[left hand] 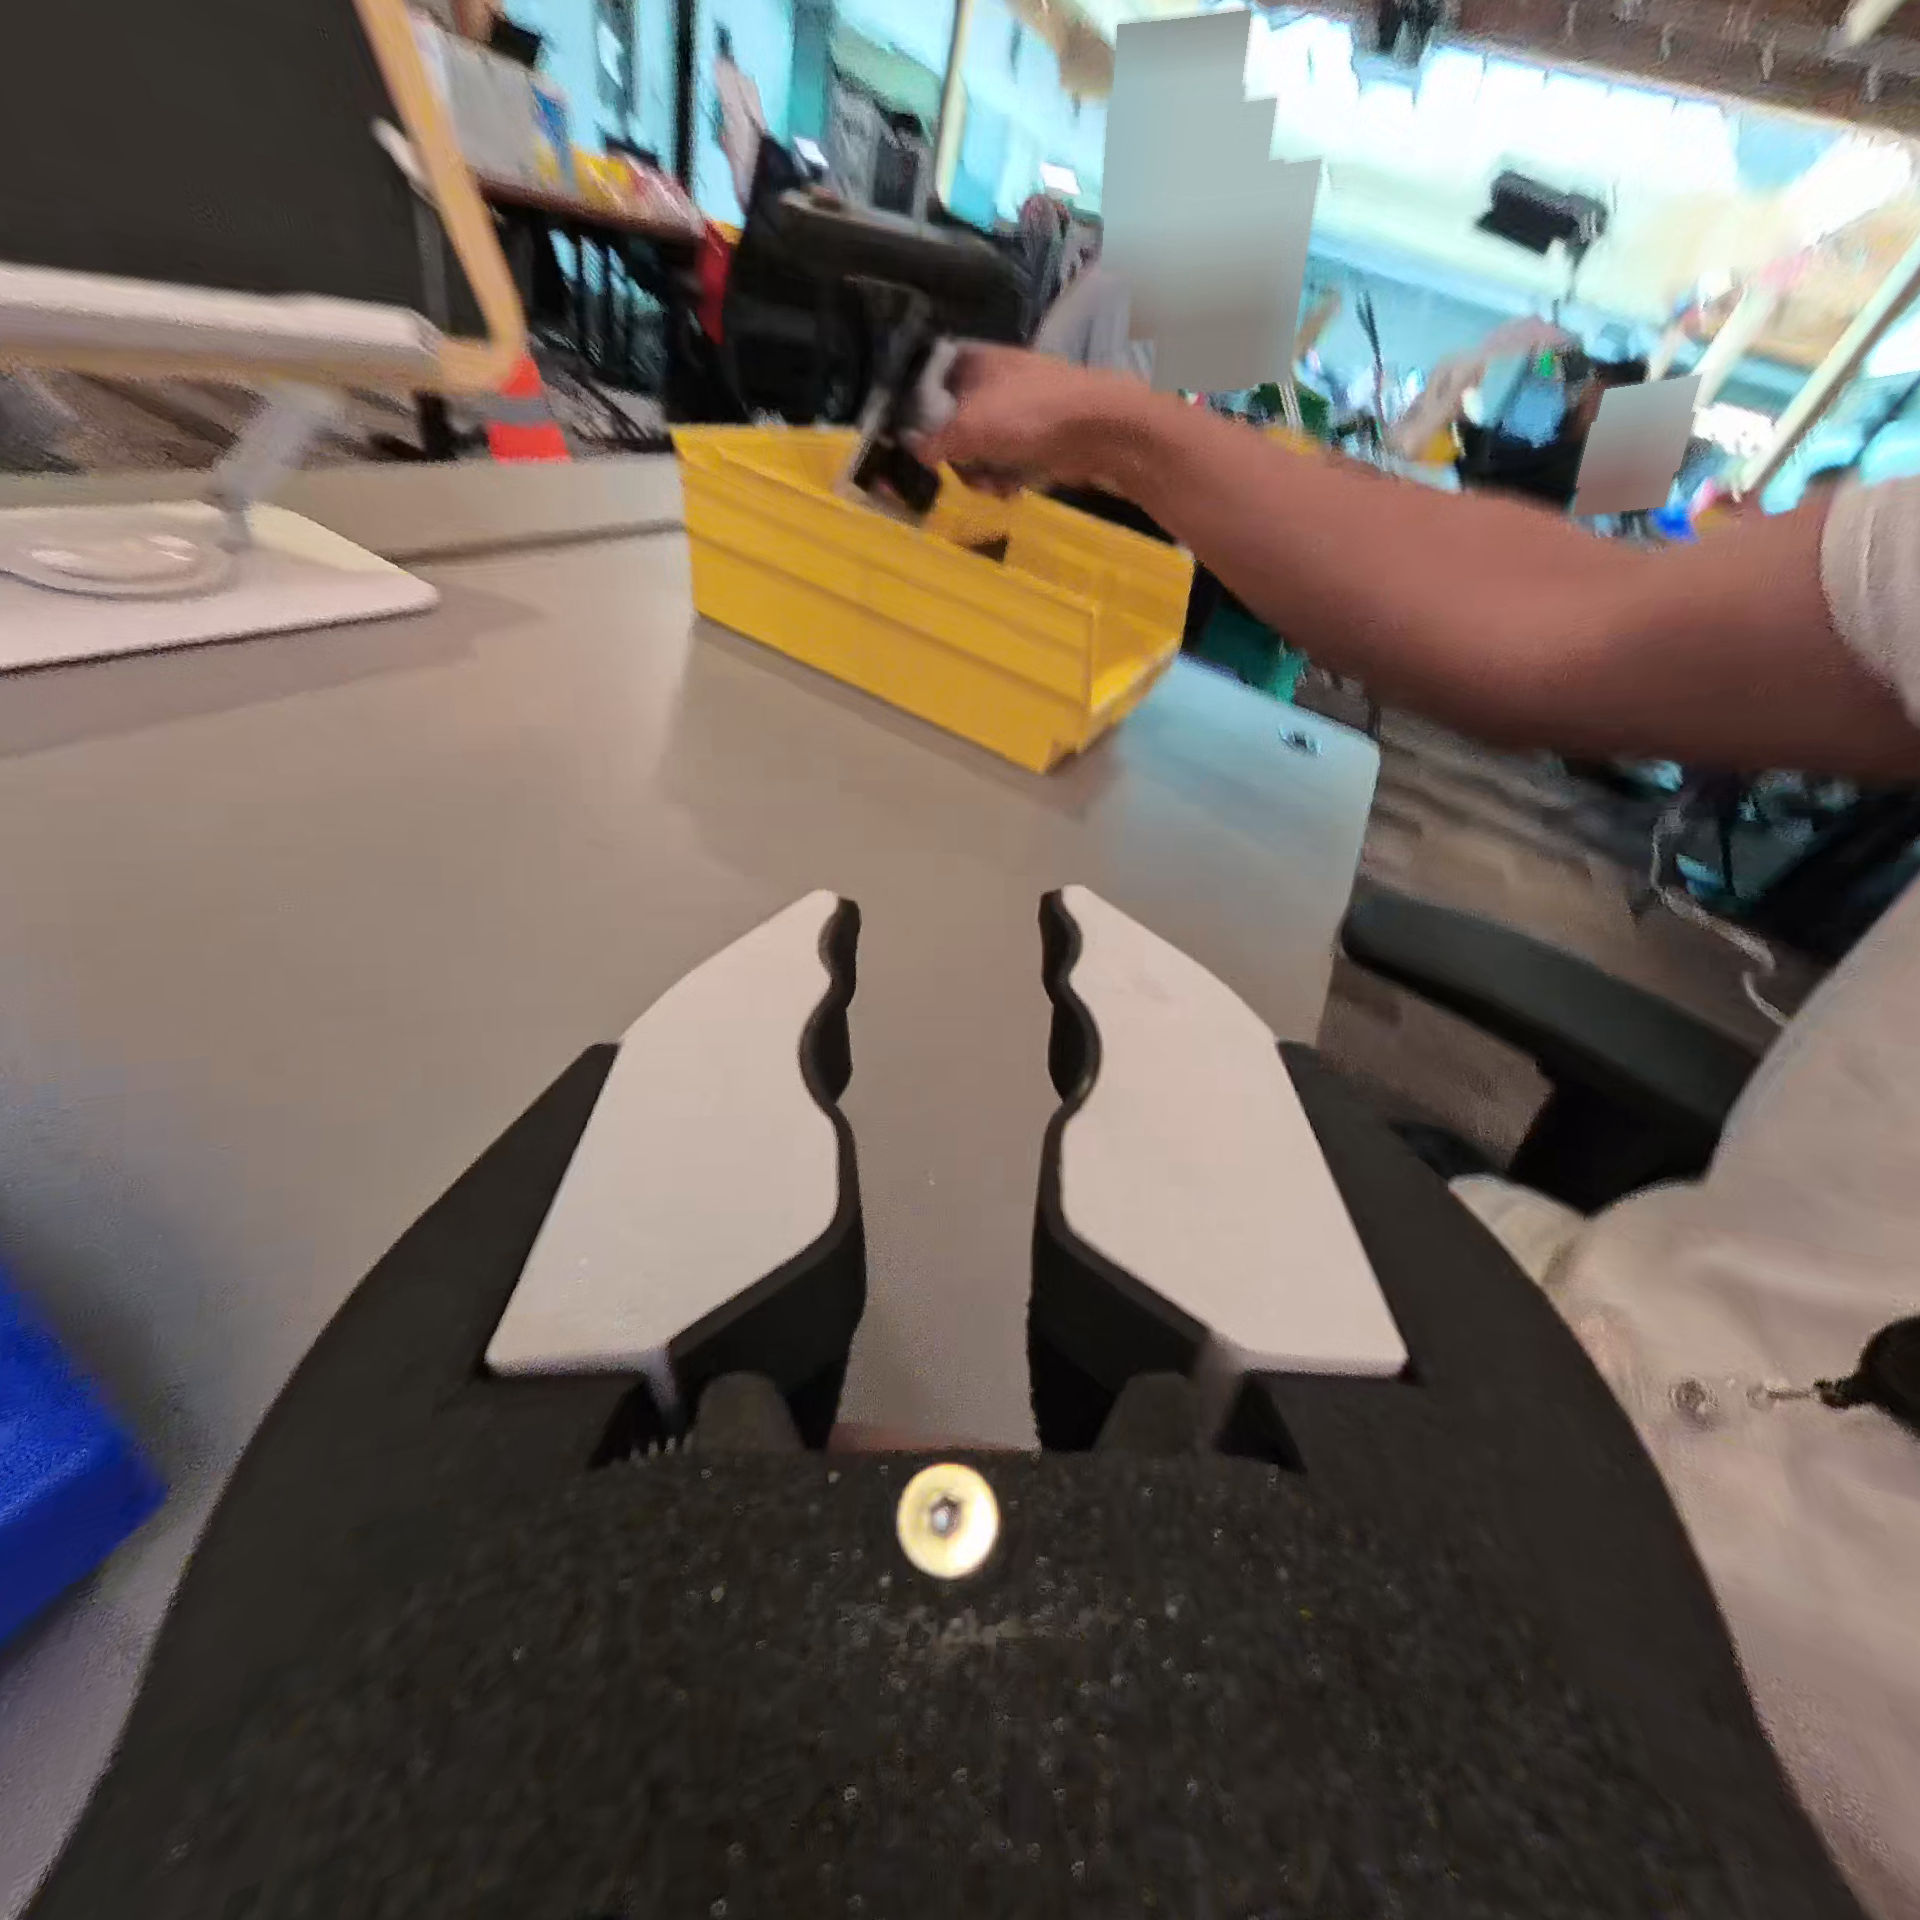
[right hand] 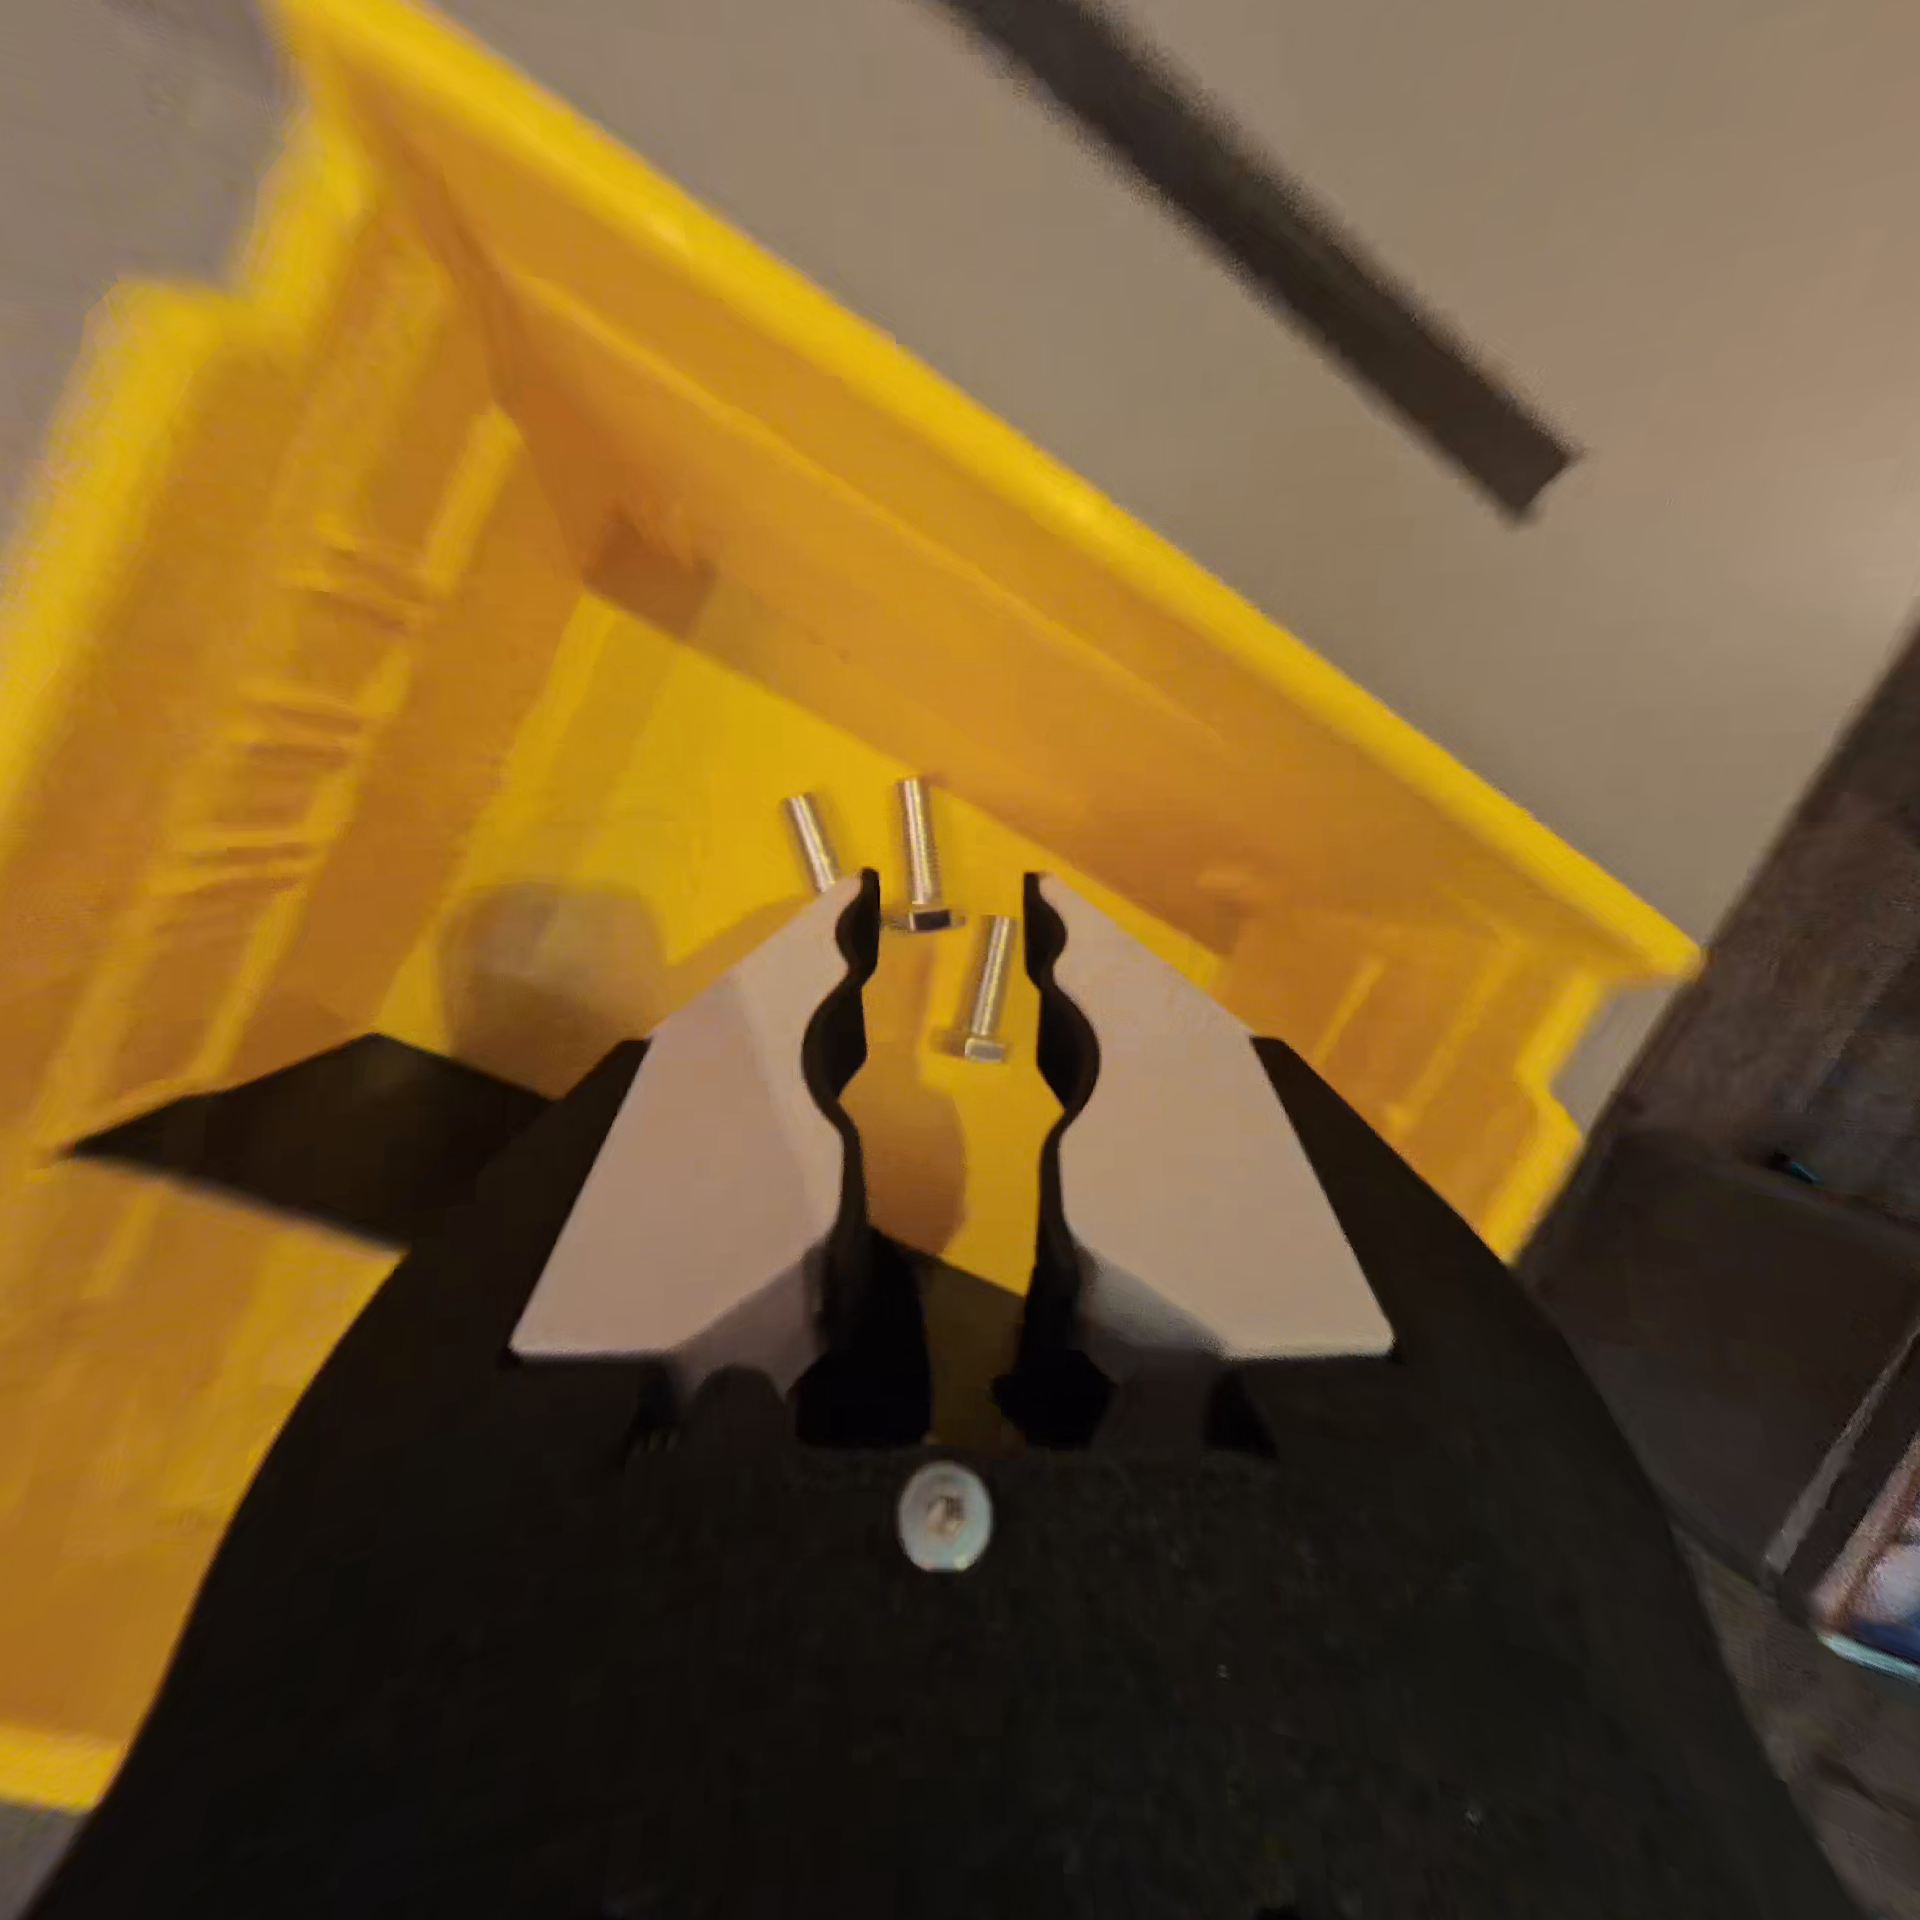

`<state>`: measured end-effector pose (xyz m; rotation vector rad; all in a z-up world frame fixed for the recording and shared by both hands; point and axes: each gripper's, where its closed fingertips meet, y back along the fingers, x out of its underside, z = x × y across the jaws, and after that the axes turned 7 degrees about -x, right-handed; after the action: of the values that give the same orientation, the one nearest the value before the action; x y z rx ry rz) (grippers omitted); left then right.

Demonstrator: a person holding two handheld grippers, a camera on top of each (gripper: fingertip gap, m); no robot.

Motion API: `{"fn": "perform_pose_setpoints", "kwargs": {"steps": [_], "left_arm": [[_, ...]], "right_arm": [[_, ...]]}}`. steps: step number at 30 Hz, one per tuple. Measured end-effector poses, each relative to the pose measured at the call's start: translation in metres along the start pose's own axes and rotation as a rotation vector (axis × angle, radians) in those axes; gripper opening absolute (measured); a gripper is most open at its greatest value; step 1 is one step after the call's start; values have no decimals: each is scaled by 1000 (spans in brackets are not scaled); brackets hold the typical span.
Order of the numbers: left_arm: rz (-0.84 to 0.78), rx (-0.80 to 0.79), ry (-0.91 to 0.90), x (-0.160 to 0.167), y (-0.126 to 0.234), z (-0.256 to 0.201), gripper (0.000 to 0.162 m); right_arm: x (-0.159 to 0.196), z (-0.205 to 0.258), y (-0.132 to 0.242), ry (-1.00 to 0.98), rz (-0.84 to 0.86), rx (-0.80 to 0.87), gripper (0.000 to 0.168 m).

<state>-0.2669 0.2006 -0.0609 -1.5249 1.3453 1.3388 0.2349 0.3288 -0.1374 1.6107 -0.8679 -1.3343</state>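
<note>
Right wrist view: the right gripper (right hand: 951, 883) is held inside a yellow bin (right hand: 1091, 582), fingers parted and empty, three silver bolts (right hand: 920, 862) lying at its tips. Nearer, the left gripper (left hand: 949, 904) is held parted over the grey table (left hand: 364, 883), grasping nothing.

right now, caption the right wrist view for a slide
Open right gripper poised inside yellow plastic bin over three small silver hex-head bolts.

bin (left hand: 914, 613) far right on table (left hand: 416, 935) | stand (left hand: 208, 582) far left | three bolts (right hand: 920, 873) in bin, ahead of my right gripper (right hand: 945, 883) | my left gripper (left hand: 951, 904) near, over table
</note>
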Motion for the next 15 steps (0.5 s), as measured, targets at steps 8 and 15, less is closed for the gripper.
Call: {"fn": "perform_pose_setpoints", "kwargs": {"steps": [8,15], "left_arm": [[-124,-659,59,-17,116,136,26],[-22,-892,123,6,146,182,23]], "right_arm": [[36,89,155,-188,-791,168,24],[138,139,119,-503,-936,69,25]]}}
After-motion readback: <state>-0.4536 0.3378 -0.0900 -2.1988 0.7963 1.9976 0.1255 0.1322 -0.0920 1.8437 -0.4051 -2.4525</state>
